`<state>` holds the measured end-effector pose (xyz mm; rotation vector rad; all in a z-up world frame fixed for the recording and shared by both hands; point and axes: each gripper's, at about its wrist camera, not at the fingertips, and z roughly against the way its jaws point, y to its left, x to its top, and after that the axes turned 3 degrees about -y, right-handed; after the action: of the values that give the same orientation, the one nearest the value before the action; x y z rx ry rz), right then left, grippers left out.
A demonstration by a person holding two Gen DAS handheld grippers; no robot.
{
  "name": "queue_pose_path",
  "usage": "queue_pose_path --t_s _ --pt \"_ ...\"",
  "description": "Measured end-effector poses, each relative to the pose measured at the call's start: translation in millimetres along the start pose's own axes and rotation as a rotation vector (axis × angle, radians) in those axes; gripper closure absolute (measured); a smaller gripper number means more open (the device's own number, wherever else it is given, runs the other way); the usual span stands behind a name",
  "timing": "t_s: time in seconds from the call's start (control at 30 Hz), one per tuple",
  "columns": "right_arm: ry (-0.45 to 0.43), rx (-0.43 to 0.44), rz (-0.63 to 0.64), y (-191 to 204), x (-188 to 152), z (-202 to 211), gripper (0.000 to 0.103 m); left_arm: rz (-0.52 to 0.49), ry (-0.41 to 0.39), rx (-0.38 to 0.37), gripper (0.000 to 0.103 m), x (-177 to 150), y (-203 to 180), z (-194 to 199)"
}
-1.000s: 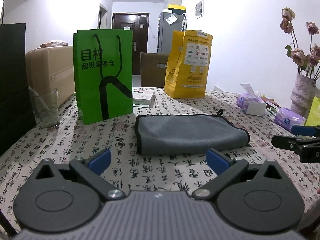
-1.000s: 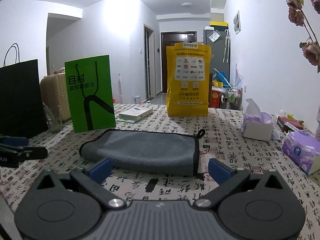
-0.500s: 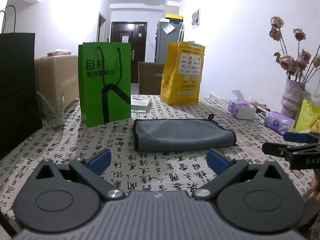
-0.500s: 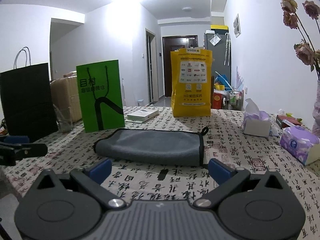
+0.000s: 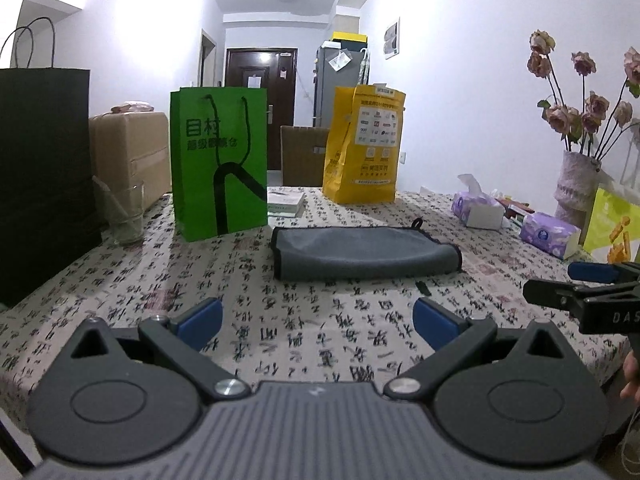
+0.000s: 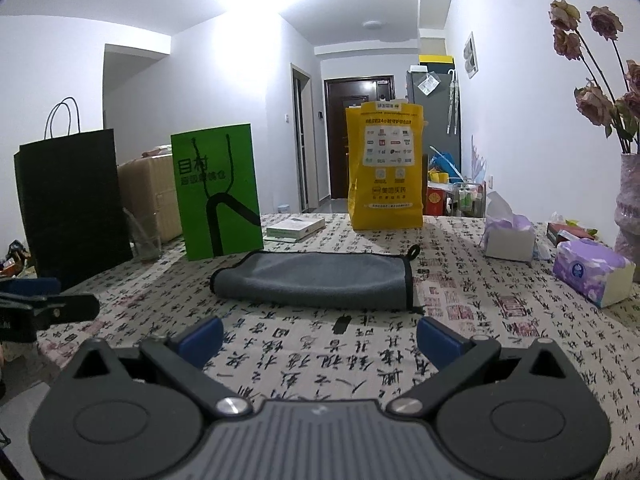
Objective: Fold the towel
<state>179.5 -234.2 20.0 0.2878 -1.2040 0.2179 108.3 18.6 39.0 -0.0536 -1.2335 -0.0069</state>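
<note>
The towel (image 5: 362, 254) lies folded on the table (image 5: 320, 340), between the green bag (image 5: 219, 162) and the tissue box (image 6: 508, 236). Both the left gripper (image 5: 317, 322) and right gripper (image 6: 319, 334) hover near it, jaws wide apart, holding nothing.

Bare bench (image 5: 320, 332) lies before the towel (image 5: 360, 252). Green bag (image 5: 219, 164) crowds its far-left corner; tissue packs (image 6: 592, 272) stand well right.
</note>
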Motion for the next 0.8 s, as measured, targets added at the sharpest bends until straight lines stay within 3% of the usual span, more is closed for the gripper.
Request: queue_pose_path --t_s 0.8 --pt "-0.035 0.022 0.019 26 -30 56 0.000 0.000 -0.034 -0.009 0.000 -30 -12 50"
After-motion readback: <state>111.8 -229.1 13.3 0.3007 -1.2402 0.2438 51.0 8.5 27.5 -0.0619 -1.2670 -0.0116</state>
